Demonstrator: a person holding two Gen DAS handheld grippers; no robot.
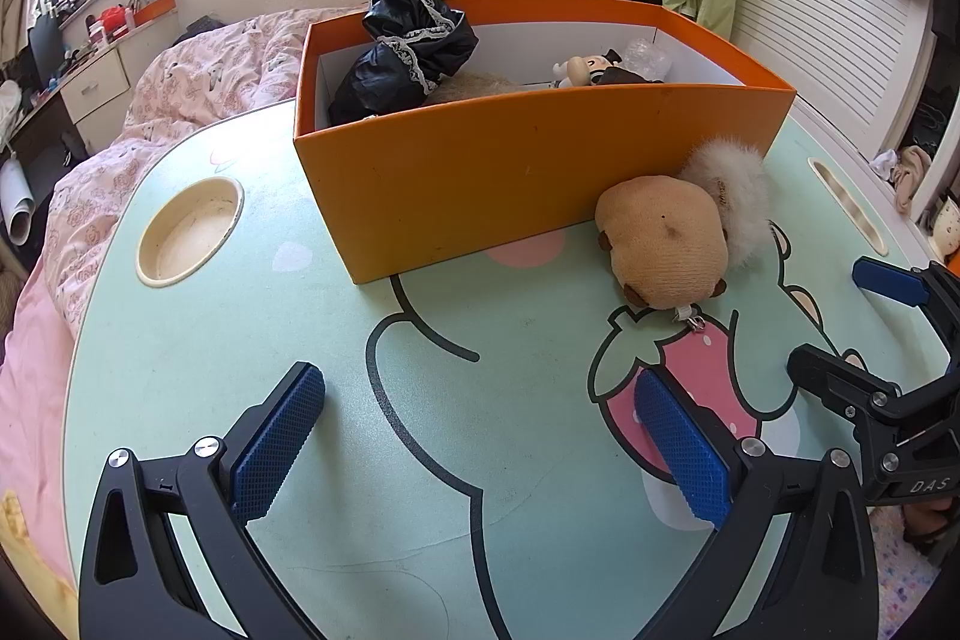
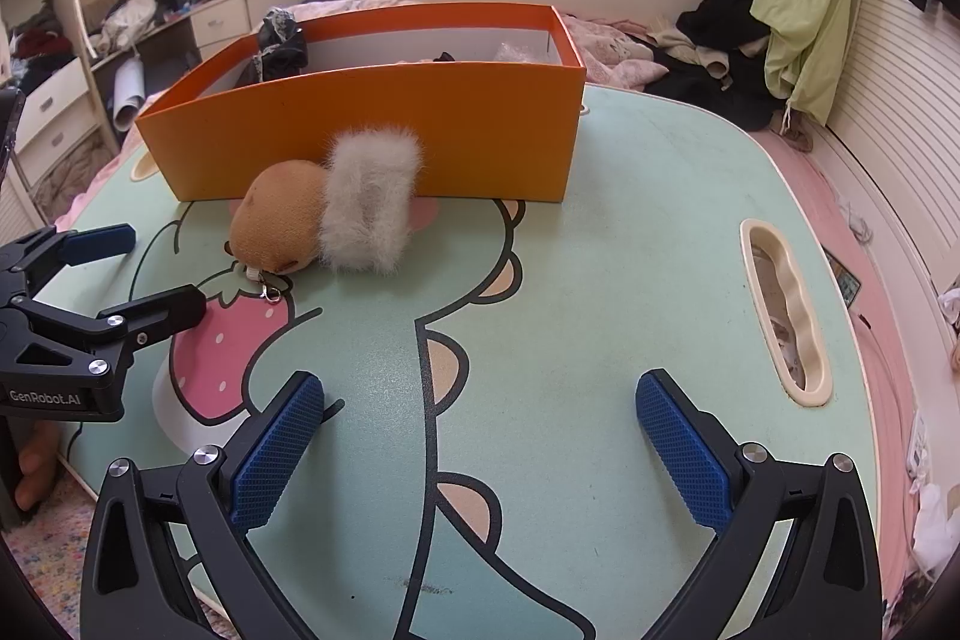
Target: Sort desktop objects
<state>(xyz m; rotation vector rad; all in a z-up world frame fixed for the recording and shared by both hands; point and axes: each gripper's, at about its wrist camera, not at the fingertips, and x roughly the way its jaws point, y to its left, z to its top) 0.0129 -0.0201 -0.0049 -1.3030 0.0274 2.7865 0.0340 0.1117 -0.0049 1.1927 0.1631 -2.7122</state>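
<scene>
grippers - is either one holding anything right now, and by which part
Nothing is held. The left gripper and the right gripper are both open above the table; the brown plush and white fluffy piece lie untouched by the orange box.

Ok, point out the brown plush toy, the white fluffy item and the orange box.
brown plush toy (image 1: 663, 244), left wrist view, middle of its back
white fluffy item (image 2: 369, 199), right wrist view, centre of the fur
orange box (image 1: 510, 172), left wrist view, near wall

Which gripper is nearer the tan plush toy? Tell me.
Hard to call; probably the right gripper, which sits open just off the tan plush toy to its right. The left gripper, also open, hangs back on the toy's other side.
</scene>
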